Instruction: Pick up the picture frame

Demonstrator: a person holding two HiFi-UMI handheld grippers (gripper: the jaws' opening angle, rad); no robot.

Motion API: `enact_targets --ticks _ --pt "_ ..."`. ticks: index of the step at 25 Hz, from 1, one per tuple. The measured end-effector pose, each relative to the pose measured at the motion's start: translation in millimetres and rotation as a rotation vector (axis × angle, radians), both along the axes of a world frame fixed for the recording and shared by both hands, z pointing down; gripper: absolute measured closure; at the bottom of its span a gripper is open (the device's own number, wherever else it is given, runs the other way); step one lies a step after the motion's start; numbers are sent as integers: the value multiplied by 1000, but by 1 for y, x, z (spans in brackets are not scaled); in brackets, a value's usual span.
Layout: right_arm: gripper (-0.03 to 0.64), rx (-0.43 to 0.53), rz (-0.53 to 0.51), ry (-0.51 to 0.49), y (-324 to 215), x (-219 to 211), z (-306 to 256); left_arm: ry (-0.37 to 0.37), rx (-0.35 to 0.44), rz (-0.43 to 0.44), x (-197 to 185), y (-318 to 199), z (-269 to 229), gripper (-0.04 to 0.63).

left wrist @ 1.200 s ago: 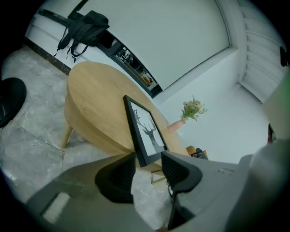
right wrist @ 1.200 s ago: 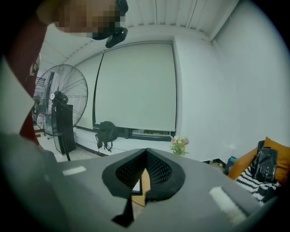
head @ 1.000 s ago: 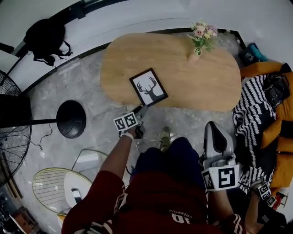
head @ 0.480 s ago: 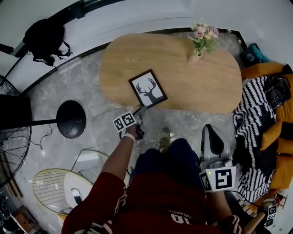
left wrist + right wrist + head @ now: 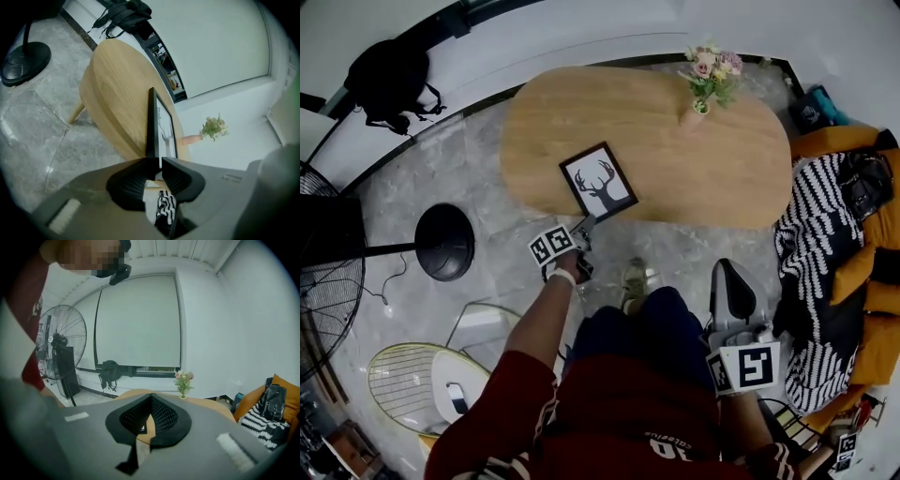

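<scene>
- Wooden oval table (image 5: 694,150) serves as the reference point; it stands on a grey stone floor (image 5: 441,178).
- Picture frame (image 5: 599,182), black-rimmed with a black deer head on white, lies flat on the table at its near edge, toward the left end, one corner pointing at the person.
- Left gripper (image 5: 587,225) is at the table's near edge. Its jaws have just been closing and now pinch the frame's near rim close to that corner; the left gripper view shows the black rim between the pads.
- Right gripper (image 5: 150,395) is held back from the table at the person's right side, its jaws pressed together at the tips with nothing between them.
- Vase (image 5: 698,114), pinkish, stands upright near the table's far edge toward the right end, well apart from the frame. It holds pink and white flowers (image 5: 710,70) with green leaves.
- Black backpack (image 5: 391,77) sits on the ledge beyond the table's left end; its contents cannot be seen.
- Fan base (image 5: 444,243), round and black, rests on the floor off the table's left end.
</scene>
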State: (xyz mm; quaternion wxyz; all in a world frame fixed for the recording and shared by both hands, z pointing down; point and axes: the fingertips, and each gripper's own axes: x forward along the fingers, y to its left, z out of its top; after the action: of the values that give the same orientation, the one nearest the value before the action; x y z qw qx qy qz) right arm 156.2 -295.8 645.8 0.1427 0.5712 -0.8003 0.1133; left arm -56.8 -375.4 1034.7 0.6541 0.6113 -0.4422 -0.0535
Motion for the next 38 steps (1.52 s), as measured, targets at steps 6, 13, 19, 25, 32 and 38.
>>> enact_targets --ticks 6,13,19,25,32,38 --pt "620 -12 -3 -22 9 -1 -8 35 22 -5 0 -4 -21 510" --pt "620 -12 -3 -39 9 0 -24 47 78 9 3 -14 -57 523" --pt "620 -18 -1 -52 10 9 -45 62 106 8 8 -18 -96 523" --pt "621 -14 -9 -66 6 9 -79 107 175 -9 9 -28 -159 525" --pt "620 16 1 -71 4 5 -139 186 305 -29 3 -37 -272 525" --pt "620 65 -12 -77 12 -8 -189 249 446 -30 -7 -27 -376 525"
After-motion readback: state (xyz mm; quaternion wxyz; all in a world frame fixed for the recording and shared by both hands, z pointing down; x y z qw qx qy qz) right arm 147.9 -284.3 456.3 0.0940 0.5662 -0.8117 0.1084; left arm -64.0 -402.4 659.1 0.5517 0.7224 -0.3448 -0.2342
